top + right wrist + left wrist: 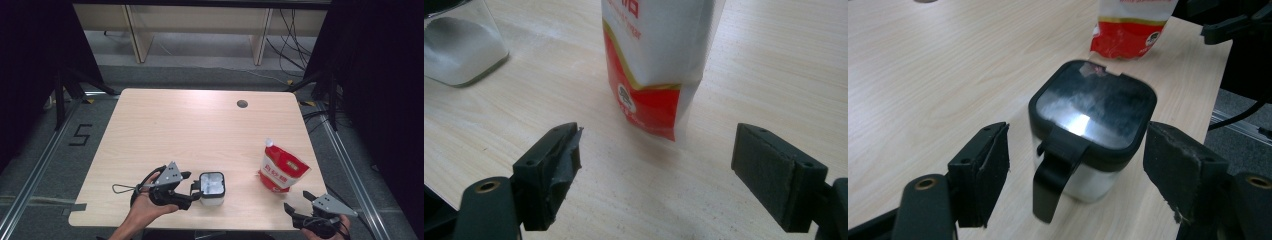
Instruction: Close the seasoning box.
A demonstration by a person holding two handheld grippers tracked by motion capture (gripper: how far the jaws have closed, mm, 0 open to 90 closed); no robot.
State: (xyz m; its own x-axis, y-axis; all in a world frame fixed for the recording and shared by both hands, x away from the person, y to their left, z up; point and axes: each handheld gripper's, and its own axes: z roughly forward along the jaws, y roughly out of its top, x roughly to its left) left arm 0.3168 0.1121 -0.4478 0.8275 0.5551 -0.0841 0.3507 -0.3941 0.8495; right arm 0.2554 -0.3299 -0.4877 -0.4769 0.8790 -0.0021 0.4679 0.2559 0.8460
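Down at the near edge, the left gripper (192, 188) has its jaws spread wide, nothing pinched, with the square jar (212, 189) of white powder sitting just beyond its pads at about three o'clock from the hand, lid closed and its black latch tab (1050, 182) hanging down toward the gripper. Over at the near right corner of the table (190, 125), the right gripper (299, 202) gapes wide and empty too, facing the red-and-white pouch (281, 169) standing upright near it at roughly eleven o'clock, well apart from the jar. Farther off, at twelve o'clock, a round cable hole (242, 104) marks the far edge.
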